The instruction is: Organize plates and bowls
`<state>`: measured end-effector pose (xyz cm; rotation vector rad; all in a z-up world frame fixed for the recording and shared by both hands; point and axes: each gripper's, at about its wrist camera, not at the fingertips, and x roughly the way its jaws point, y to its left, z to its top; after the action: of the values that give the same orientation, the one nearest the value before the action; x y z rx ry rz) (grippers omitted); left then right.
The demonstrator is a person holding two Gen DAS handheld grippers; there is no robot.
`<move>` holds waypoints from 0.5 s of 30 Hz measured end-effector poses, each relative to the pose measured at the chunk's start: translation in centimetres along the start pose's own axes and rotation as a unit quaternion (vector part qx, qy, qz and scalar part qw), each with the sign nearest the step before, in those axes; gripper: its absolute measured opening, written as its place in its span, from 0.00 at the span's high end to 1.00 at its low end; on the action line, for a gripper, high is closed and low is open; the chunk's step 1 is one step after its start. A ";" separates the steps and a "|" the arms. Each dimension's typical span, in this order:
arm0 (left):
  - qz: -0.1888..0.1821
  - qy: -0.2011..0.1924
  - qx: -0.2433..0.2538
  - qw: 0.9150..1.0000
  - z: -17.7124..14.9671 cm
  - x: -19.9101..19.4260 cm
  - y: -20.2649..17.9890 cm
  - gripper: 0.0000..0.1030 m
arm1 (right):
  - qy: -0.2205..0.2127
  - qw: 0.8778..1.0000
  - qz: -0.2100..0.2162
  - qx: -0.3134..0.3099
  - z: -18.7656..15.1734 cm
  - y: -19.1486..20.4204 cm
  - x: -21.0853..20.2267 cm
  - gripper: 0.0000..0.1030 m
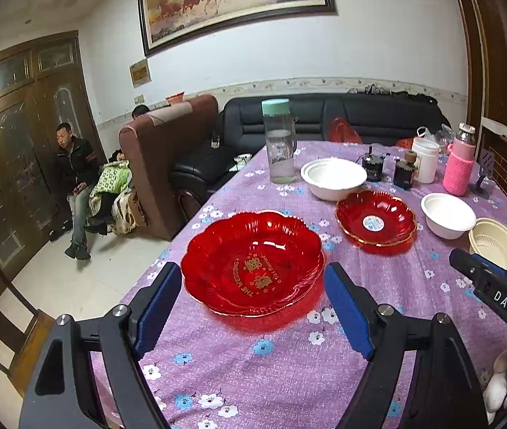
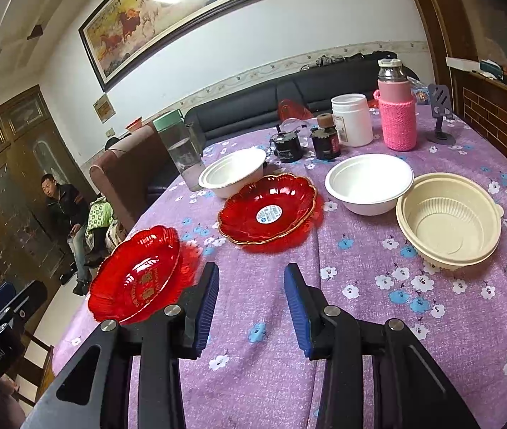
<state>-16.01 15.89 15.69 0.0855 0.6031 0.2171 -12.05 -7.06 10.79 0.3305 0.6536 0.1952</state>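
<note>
A red plate with gold lettering lies near the table's left edge. My left gripper stands wide open just short of it, its fingers to either side of the near rim without touching. A second red plate with a gold rim and a sticker lies further in. Stacked white bowls, a single white bowl and a cream bowl stand around it. My right gripper is partly open over bare cloth, holding nothing.
The table wears a purple floral cloth. At its far end stand a clear water bottle, a pink-sleeved bottle, a white jar, two dark jars and a phone stand. Sofas lie beyond, and a person sits at the left.
</note>
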 end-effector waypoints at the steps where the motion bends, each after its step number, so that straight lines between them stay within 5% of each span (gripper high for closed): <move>1: 0.000 0.004 0.000 1.000 0.0 0.3 -0.1 0.21 | 0.003 1.000 0.000 0.003 0.0 -0.2 0.3 0.60; 7: -0.018 0.028 0.007 0.999 0.1 2.4 -0.5 0.21 | 0.018 1.000 -0.006 0.016 0.1 -1.5 2.0 0.60; 15: -0.097 0.058 -0.022 0.993 3.3 5.5 0.8 0.21 | 0.036 0.998 -0.022 0.045 1.3 -4.7 4.0 0.60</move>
<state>-9.85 17.81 15.47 -0.0283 0.7176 0.0471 -7.81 -10.63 7.84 0.3959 0.7409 0.1367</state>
